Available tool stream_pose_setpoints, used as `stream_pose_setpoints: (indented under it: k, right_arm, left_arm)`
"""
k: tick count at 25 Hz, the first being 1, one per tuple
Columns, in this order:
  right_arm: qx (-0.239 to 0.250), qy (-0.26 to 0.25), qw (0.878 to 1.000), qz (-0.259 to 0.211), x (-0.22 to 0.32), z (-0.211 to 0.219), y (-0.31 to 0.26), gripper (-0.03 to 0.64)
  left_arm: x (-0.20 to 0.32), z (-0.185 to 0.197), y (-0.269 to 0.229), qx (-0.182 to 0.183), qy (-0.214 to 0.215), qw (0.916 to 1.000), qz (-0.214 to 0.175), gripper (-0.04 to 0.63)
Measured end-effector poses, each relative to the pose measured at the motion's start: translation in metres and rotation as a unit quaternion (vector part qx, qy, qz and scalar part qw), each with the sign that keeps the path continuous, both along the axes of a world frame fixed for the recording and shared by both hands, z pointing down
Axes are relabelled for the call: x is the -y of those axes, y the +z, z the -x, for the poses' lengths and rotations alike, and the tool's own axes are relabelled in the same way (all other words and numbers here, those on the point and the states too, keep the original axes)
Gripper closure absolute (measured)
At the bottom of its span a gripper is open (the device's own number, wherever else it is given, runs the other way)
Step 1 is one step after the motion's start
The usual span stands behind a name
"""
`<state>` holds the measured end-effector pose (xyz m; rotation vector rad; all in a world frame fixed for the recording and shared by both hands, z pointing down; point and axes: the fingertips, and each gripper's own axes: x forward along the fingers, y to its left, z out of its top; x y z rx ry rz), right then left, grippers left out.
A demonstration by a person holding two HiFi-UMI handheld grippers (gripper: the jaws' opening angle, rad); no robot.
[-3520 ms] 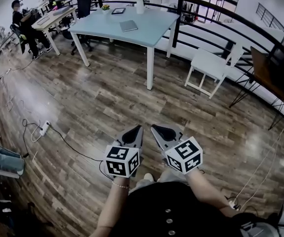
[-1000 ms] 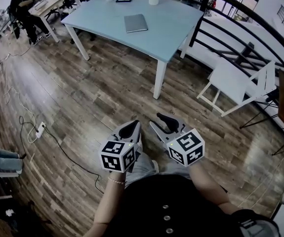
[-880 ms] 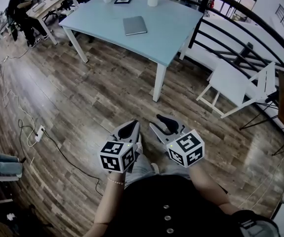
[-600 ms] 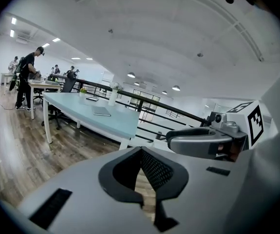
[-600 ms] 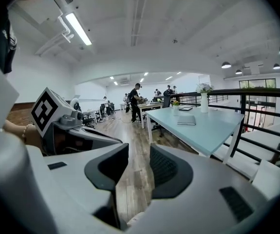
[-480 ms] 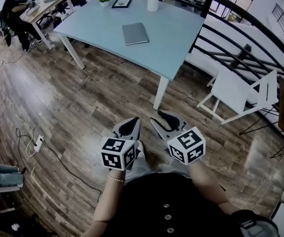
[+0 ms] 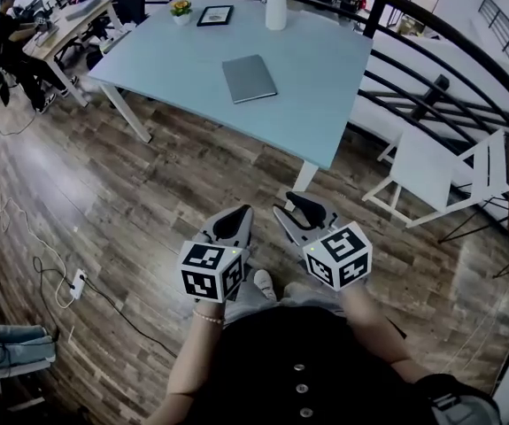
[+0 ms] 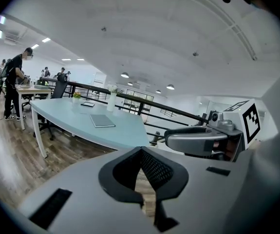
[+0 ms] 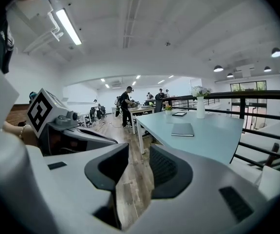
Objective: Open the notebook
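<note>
Fingers (image 8: pixel 157 170) of left gripper (image 7: pixel 243 211) meet at the tips, with nothing between them. Right gripper (image 7: pixel 294 206) fingers (image 9: pixel 168 172) stand slightly apart and empty, floor (image 7: pixel 148 202) showing through the gap. Both grippers hang over the floor, well apart from the bench (image 7: pixel 334 104). One grey notebook (image 7: pixel 249 78) lies closed and flat mid-bench. Also there: one white vase (image 7: pixel 276 9), one small frame (image 7: pixel 214 15) with contents unreadable, one potted plant (image 7: pixel 180 8). The vase's flowers are cut off at the head view's top edge.
</note>
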<state>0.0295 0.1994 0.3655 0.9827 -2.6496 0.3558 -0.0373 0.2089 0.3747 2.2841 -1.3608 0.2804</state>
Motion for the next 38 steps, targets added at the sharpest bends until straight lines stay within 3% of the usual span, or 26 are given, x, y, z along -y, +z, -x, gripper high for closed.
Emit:
stream_pose_setpoints:
  k: [10, 26, 38]
  right_arm:
    - [-0.018, -0.007, 0.999, 0.033, 0.021, 0.026, 0.021, 0.488]
    - [-0.02, -0.049, 0.998, 0.02, 0.094, 0.072, 0.018, 0.494]
    - [-0.026, -0.087, 0.996, 0.007, 0.201, 0.1, 0.019, 0.494]
  left_arm:
    - [0.018, 0.017, 0.016, -0.019, 0.014, 0.9994, 0.025, 0.578]
    - [0.07, 0.065, 0.025, -0.032, -0.041, 0.9979, 0.038, 0.578]
    - [0.17, 0.096, 0.031, -0.026, -0.084, 0.9955, 0.036, 0.578]
